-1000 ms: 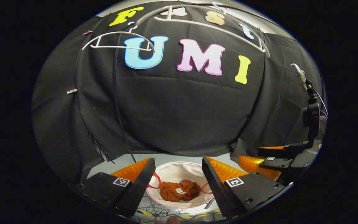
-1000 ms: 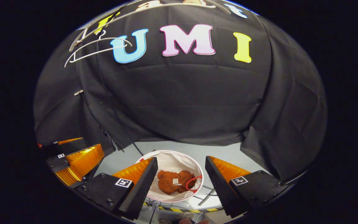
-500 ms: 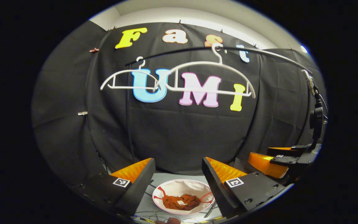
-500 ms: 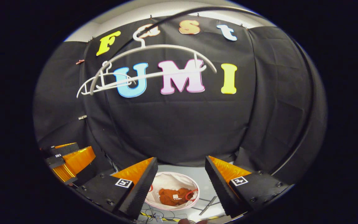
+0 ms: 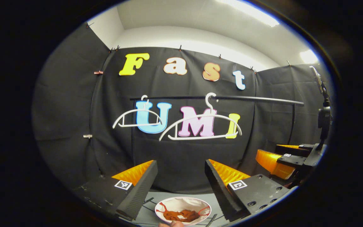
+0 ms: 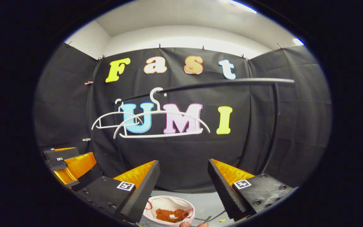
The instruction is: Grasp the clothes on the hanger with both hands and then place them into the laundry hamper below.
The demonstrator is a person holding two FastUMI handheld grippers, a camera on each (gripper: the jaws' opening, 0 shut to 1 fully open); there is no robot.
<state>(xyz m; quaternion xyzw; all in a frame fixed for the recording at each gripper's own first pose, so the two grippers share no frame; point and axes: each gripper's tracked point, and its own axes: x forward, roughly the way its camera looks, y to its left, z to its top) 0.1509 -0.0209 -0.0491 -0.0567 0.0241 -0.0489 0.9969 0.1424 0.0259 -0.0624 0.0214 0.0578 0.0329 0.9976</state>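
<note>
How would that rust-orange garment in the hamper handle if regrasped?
Probably floppy: the garment lies crumpled in the hamper, so it should drape. Likely light, being thin folds. It may snag the hamper's red handle beside it.

A recording booth: black cloth walls point(image 5: 184, 157) (clipped up); bare hanger rail point(image 5: 257, 99).

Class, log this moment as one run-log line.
left gripper: open, empty | right gripper: open, empty | two white plastic hangers: bare on rail | rust-orange garment: inside white round laundry hamper
</note>
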